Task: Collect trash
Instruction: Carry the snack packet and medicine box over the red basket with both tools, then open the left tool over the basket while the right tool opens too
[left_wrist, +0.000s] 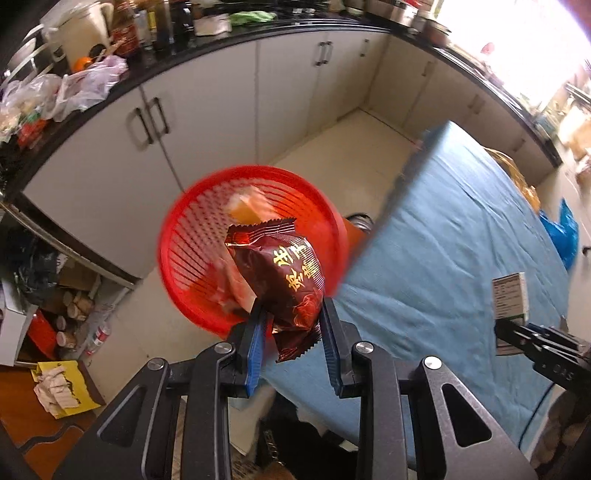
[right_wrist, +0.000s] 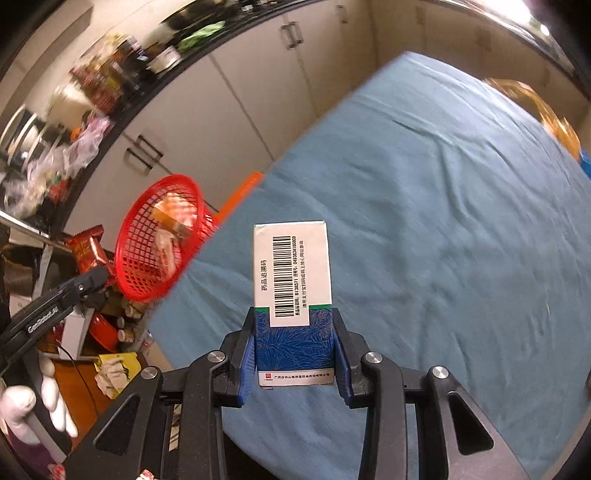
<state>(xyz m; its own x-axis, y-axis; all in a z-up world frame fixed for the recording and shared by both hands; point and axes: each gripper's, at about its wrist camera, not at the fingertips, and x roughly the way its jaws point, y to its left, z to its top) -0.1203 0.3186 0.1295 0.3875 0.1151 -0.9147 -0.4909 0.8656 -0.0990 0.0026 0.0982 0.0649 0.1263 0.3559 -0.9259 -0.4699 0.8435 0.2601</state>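
My left gripper (left_wrist: 291, 308) is shut on a dark red snack packet (left_wrist: 284, 277) with gold lettering, held over the near rim of a red mesh basket (left_wrist: 192, 236) that stands off the table's left edge. The basket (right_wrist: 147, 240) holds an orange box and pale wrappers. My right gripper (right_wrist: 293, 314) is shut on a white and blue medicine box (right_wrist: 291, 280) with a barcode, above the blue tablecloth (right_wrist: 443, 221). That box (left_wrist: 511, 299) shows at the right of the left wrist view. The packet (right_wrist: 86, 249) and left gripper show at the left of the right wrist view.
White kitchen cabinets (left_wrist: 207, 110) under a cluttered black counter (left_wrist: 155, 70) run behind the basket. Boxes, cans and a yellow paper (left_wrist: 62, 384) lie on the floor at the left. A gloved hand (right_wrist: 33, 410) holds the left tool. A blue bag (left_wrist: 561, 236) sits past the table.
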